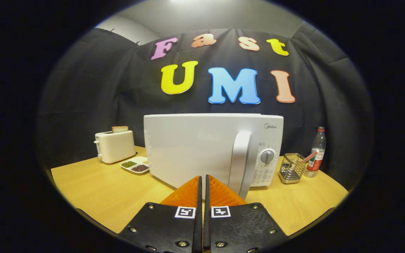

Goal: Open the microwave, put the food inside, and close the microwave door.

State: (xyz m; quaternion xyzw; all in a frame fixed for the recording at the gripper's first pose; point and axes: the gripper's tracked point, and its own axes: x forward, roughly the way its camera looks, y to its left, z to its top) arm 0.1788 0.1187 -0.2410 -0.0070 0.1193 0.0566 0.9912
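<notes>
Your gripper [203, 181] is clenched on nothing, tips just short of the white microwave [202, 147], whose door looks slightly ajar, handle [240, 161] just ahead to their right; likely still opening, loading the food and closing are left.

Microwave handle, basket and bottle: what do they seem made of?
Handle: silvery, probably painted plastic or metal, with a soft sheen. Basket: metal wire, shiny mesh. Bottle: clear plastic, see-through. The gripper has its fingers together, just short of the microwave.
</notes>
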